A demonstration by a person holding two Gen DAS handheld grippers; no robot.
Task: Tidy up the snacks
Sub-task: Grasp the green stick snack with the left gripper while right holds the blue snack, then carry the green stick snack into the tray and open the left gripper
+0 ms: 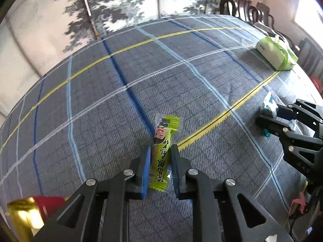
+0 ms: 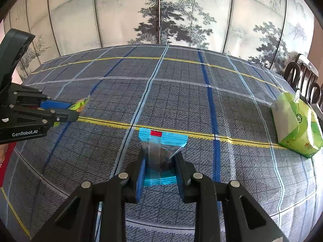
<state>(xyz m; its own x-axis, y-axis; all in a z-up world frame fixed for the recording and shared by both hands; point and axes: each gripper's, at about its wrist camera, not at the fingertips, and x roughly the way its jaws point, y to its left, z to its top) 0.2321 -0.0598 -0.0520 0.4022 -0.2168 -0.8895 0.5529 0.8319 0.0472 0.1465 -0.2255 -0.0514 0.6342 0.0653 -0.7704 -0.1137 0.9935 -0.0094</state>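
A long green snack bar (image 1: 161, 153) with a cartoon face and dark lettering lies on the checked tablecloth, and my left gripper (image 1: 160, 157) is shut on its middle, blue pads pressing both sides. In the right wrist view the same gripper (image 2: 77, 109) comes in from the left with the green snack bar (image 2: 79, 105) poking out of its tips. My right gripper (image 2: 159, 164) is shut on a blue-edged clear snack packet (image 2: 161, 151) with a red mark at its far end. From the left wrist view the right gripper (image 1: 266, 119) shows at the right edge, holding that packet (image 1: 268, 105).
A green and white tissue pack (image 2: 296, 125) lies at the right on the blue checked tablecloth (image 2: 181, 92); it also shows far right as the tissue pack (image 1: 276, 54). A gold and red package (image 1: 30, 211) sits at lower left. Dark wooden chairs (image 1: 252, 10) and a painted screen (image 2: 161, 16) stand behind.
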